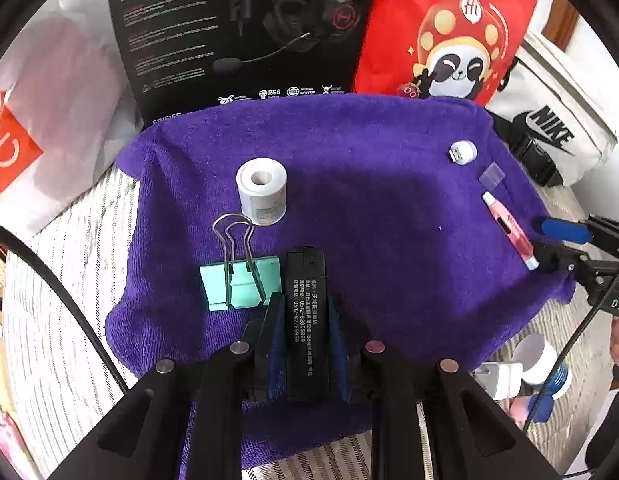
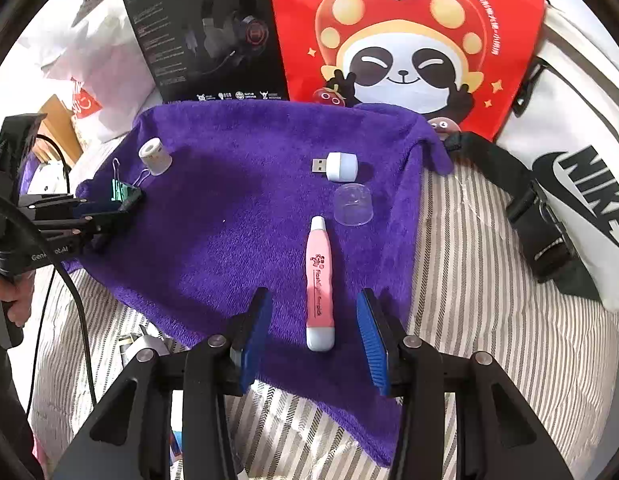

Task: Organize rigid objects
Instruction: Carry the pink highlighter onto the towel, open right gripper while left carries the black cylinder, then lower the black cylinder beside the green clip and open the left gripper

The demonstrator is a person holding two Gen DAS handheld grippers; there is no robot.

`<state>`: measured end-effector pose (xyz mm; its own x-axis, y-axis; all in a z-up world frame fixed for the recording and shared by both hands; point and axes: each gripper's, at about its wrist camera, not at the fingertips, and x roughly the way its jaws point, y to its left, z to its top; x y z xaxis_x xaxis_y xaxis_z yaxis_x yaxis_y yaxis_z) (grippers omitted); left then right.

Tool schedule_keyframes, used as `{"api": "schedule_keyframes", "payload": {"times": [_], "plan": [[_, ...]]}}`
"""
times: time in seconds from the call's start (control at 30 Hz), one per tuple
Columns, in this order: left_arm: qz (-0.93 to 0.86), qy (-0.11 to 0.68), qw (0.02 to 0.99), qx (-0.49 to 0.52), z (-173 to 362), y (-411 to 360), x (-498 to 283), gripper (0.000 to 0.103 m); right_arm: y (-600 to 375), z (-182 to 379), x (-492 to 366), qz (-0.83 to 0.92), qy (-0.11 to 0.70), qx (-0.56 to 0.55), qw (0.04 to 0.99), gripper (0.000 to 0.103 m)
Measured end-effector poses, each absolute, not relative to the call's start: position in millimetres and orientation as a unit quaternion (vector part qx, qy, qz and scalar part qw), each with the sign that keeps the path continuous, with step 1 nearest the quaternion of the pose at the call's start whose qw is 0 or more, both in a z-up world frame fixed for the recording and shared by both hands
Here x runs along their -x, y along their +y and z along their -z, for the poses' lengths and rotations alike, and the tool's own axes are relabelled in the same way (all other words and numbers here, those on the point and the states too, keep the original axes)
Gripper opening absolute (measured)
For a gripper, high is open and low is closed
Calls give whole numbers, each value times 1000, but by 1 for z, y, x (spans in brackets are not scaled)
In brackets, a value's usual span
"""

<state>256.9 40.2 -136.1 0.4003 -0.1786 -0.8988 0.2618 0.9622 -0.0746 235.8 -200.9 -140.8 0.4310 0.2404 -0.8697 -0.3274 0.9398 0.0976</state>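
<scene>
Lighter-shaped black bar (image 1: 306,320), printed with white text down its side, sits clamped in the left gripper (image 1: 305,316), low centre of the left wrist view, its far tip over the purple towel (image 1: 369,184) just beside the teal binder clip (image 1: 241,284). Judged stiff, light and smooth-sided; the pads take it across the narrow faces, which looks sound, though a slick casing could slide lengthwise if tilted. Right gripper (image 2: 313,332) stands parted, jaws either side of the pink pen-shaped flashlight (image 2: 320,284) without touching, lower centre of the right wrist view. Flashlight lies free on the towel; likely hard plastic, light, rounded, prone to roll; best held mid-barrel. White USB lamp (image 2: 341,166) and its clear cap (image 2: 352,205) lie above it; cap looks thin and crushable. Small white roll (image 1: 262,192) stands upright, upper left.
</scene>
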Motion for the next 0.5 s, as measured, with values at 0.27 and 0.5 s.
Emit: {"api": "schedule_keyframes", "payload": {"times": [0.27,0.5], "plan": [[126,537,831,-70,141,29,-254,21,-201,146,-232,-163,512,32,843,44],[121,537,831,-81,141,22,-254,21,-204,136,-221,-157,506,24,848,44]]}}
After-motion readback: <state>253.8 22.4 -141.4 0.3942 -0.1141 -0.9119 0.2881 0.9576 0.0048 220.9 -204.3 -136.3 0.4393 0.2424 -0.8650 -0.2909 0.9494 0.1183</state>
